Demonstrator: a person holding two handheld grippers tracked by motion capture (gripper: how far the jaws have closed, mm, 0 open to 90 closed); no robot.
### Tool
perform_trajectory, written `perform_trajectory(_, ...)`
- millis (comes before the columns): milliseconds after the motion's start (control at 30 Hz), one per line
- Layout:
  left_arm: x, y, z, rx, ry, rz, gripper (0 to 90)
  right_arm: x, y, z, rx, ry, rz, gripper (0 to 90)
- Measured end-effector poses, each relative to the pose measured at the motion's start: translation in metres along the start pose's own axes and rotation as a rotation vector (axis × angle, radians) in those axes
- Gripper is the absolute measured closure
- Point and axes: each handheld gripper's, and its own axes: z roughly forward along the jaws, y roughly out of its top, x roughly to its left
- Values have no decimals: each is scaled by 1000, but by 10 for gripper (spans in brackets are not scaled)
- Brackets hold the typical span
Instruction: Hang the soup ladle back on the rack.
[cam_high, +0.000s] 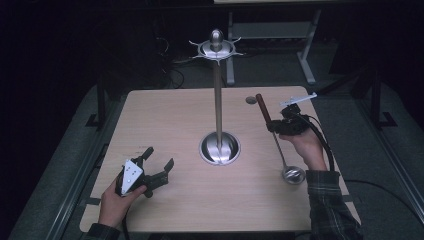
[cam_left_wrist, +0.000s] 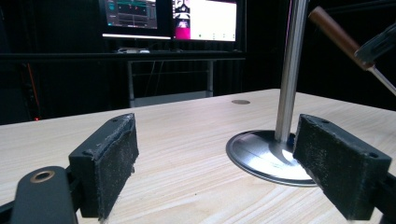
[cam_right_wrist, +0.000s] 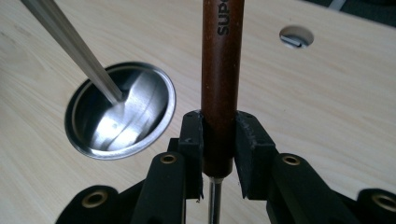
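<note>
A: So, how many things stood on the bench (cam_high: 165, 115)?

B: One stand (cam_high: 218, 100), about the middle of it: one round steel base, one upright pole, and one ring of hooks at the top. I counted one ladle (cam_high: 276, 135) as well, off to the right of the stand.

A: Where exactly was the ladle?

B: In the right claw (cam_right_wrist: 219, 149), right of the stand's base and lifted off the bench. Its two pads were clamped on the lower end of the brown wooden handle, one on each side. In the high view the handle pointed up and away, while the thin metal shaft ran down towards the person, with the single small bowl at its low end, near the sleeve.

A: And the other claw?

B: The left claw (cam_high: 159, 167) sat to the left of the stand and nearer the person, its two pads wide apart with nothing between them. Its own view looked past the pads at the stand's base.

A: Anything else?

B: One small round hole (cam_high: 251, 100) in the bench, beyond and right of the stand. Two lit screens (cam_left_wrist: 170, 18) glowed behind the bench.
</note>
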Motion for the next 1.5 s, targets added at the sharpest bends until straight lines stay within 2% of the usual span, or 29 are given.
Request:
perform_trajectory(33,0,0,0,0,-1,1,135,1,0,-4,-14,-2,-4,738)
perform_trajectory(67,0,0,0,0,-1,0,135,5,-2,-11,-61,2,-10,738)
perform_trajectory(100,0,0,0,0,-2,0,135,6,-4,-13,-76,7,-16,738)
perform_trajectory(267,0,0,0,0,-5,1,135,7,-6,-21,-99,15,-23,738)
perform_trajectory(433,0,0,0,1,-4,2,135,8,-8,-32,-153,27,-19,738)
perform_trajectory(833,0,0,0,-1,-4,2,135,22,-4,-51,-272,90,-84,737)
perform_trajectory(1100,1,0,0,3,-5,11,135,32,8,-66,-362,128,-118,736)
perform_trajectory(1267,0,0,0,0,-6,7,135,35,12,-72,-382,145,-130,737)
perform_trajectory(1500,0,0,0,-3,-5,6,135,43,26,-84,-402,160,-172,737)
